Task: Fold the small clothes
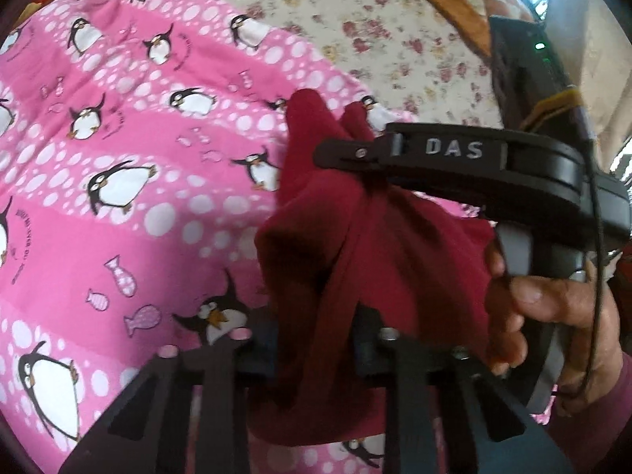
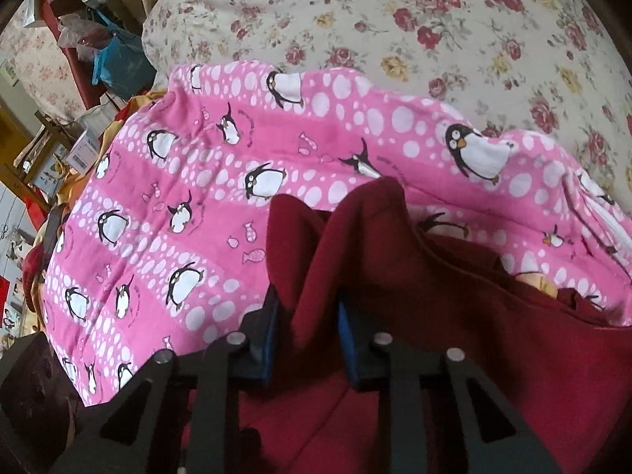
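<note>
Your left gripper (image 1: 316, 339) and right gripper (image 2: 306, 339) are each clamped on a bunched fold of the dark red garment (image 2: 355, 245), lifted over the pink penguin blanket (image 2: 177, 197) on the floral bed (image 2: 395, 19) beyond.

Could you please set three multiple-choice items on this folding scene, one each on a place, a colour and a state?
1. The pink penguin blanket lies on
A. a floral bedspread
B. a bare wooden floor
C. a glass table

2. The garment being handled is
A. yellow
B. dark red
C. white

3. The right gripper is
A. open and clear of cloth
B. out of view
C. shut on the garment

Key: 1 A, floral cloth surrounds the blanket; 2 B, dark red in both views; 3 C, a fold bunches between its jaws.
</note>
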A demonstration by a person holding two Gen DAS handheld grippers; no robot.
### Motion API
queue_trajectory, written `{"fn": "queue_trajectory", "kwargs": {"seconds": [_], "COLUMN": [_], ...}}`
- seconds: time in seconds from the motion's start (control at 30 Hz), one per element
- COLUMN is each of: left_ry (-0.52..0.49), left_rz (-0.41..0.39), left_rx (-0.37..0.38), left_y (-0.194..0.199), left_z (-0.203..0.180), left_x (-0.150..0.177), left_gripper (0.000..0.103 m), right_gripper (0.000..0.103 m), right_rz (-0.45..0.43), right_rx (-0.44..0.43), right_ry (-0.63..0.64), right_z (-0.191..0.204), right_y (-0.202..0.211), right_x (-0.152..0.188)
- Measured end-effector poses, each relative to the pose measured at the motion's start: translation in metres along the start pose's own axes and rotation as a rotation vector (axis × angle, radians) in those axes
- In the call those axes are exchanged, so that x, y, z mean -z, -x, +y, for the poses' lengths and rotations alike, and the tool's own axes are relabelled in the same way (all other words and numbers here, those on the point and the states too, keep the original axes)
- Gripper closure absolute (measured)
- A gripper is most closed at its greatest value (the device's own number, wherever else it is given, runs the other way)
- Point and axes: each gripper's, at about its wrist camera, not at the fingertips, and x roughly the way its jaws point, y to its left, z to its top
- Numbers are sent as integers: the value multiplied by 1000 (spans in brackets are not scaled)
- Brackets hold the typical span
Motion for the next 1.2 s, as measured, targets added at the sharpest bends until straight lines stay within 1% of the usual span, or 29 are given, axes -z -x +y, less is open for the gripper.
{"fn": "queue_trajectory", "kwargs": {"seconds": [0.03,0.07,0.13,0.2,0.23,0.27,0.37,0.5,0.57,0.6,0.63,0.67,0.7,0.8,0.83,0.97,1.2], "left_ry": [2,0,-15,-23,-29,-37,-58,-76,-80,-81,-82,-84,-84,-91,-94,-116,-125], "left_rz": [-8,-16,-31,-38,-41,-45,-55,-56,-54,-51,-50,-49,-50,-46,-47,-30,-22], "left_rx": [15,24,30,33,32,32,34,33,29,27,23,20,15,1,-4,-48,-75], "left_y": [2,5,9,13,14,15,19,20,20,20,20,21,20,20,20,13,7], "left_z": [-1,-2,-5,-7,-9,-11,-16,-19,-20,-19,-19,-19,-18,-20,-22,-27,-30], "left_x": [-1,-1,-2,-1,-1,-1,-1,0,0,0,0,1,1,2,3,6,8], "left_gripper": [103,103,103,103,103,103,103,103,103,103,103,103,103,103,103,101,101], "right_gripper": [76,73,63,36,32,30,29,27,28,37,43,54,62,71,72,76,76], "right_rz": [1,5,18,33,36,38,62,136,171,170,155,142,124,85,75,53,42], "right_rx": [-1,-4,-8,-2,3,6,24,67,135,153,156,152,137,72,53,23,15], "right_ry": [-1,1,-3,-19,-24,-20,3,50,92,107,125,131,128,83,67,46,22], "right_z": [0,0,0,0,1,4,14,28,33,33,32,29,25,10,5,-6,-13], "right_y": [0,1,-1,1,0,-1,-7,-26,-36,-38,-36,-34,-29,-13,-7,6,12], "right_x": [0,-1,-4,-7,-9,-12,-19,-23,-19,-16,-13,-11,-9,-8,-7,-4,0]}}
